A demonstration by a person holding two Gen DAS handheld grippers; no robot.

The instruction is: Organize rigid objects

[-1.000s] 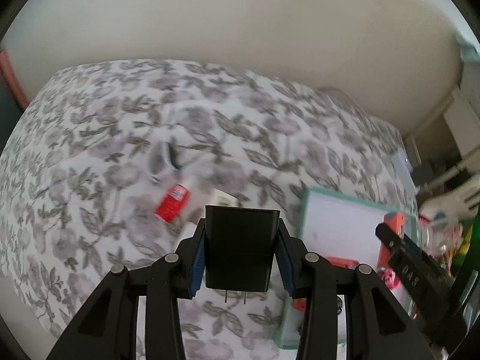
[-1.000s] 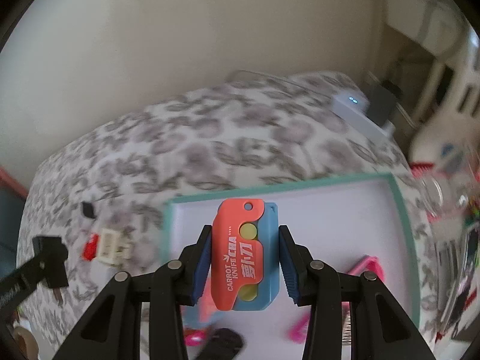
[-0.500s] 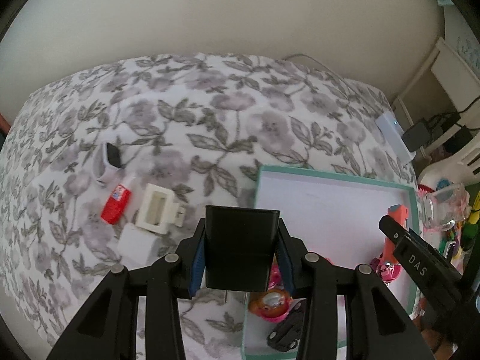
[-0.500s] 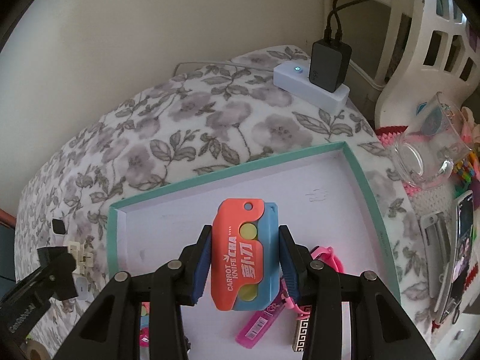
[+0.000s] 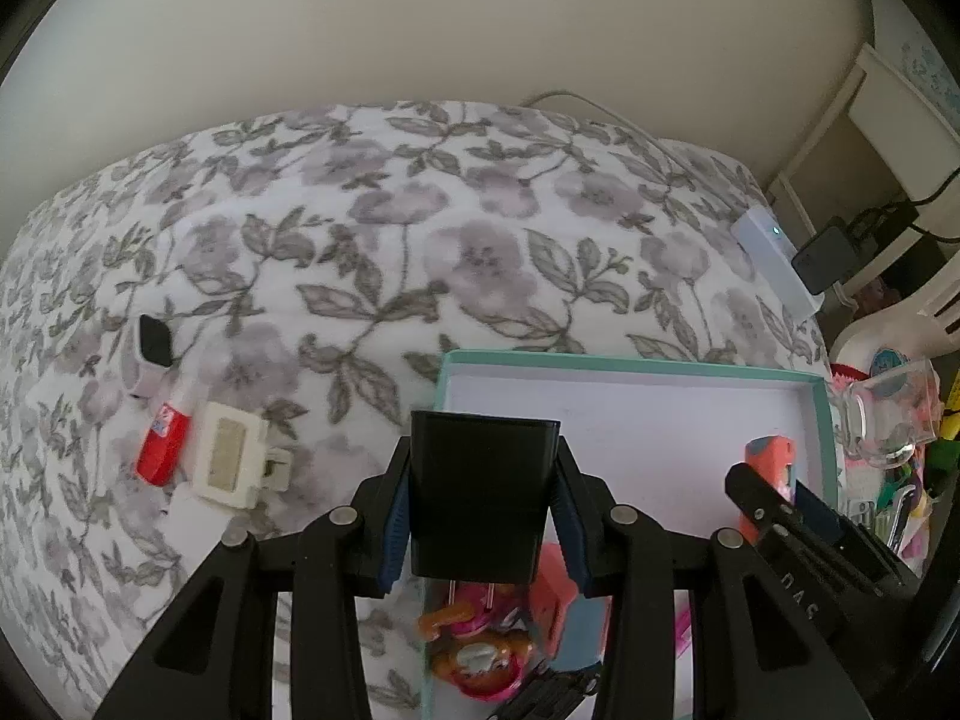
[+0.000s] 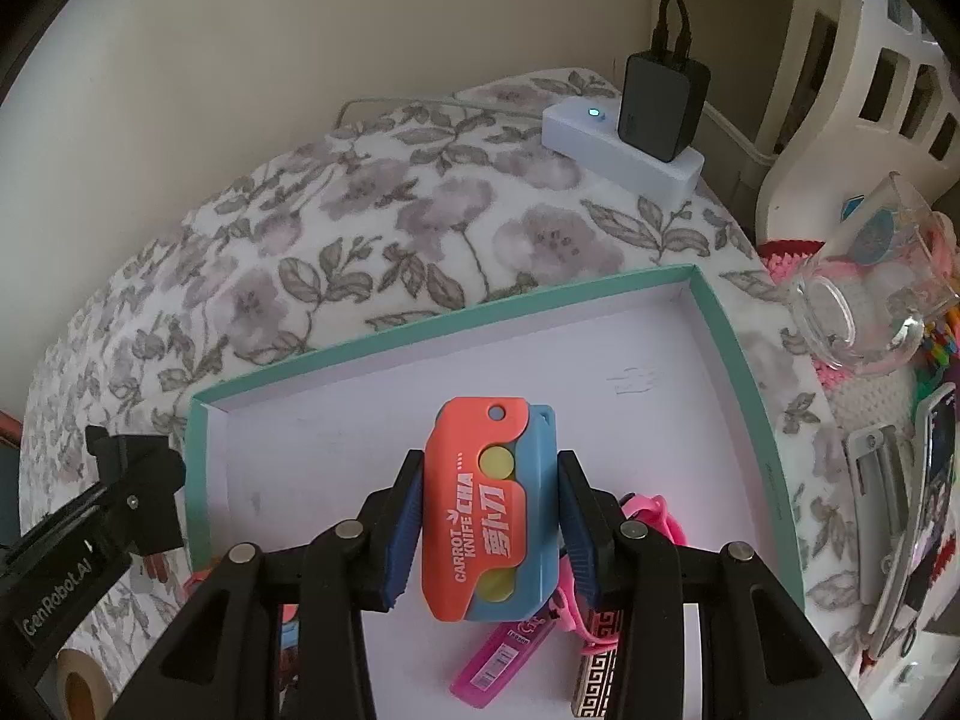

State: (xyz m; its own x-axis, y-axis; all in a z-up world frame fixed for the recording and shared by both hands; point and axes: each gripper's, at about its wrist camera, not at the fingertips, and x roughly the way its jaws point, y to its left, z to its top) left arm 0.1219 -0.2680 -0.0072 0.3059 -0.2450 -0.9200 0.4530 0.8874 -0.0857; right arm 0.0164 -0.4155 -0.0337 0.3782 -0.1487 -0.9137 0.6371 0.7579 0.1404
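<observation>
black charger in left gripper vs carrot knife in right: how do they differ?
The charger is plain black; the carrot knife is orange and blue with printed lettering. The charger shows metal prongs underneath; the knife shows yellow buttons. Both are clamped between blue pads over the teal tray.

The black charger (image 5: 483, 498) hides part of the toys (image 5: 480, 654) beneath it in the tray (image 5: 630, 363). The folding knife (image 6: 489, 510) covers part of the pink case (image 6: 501, 657). A tape roll (image 6: 75, 684) is cut off by the picture's edge.
</observation>
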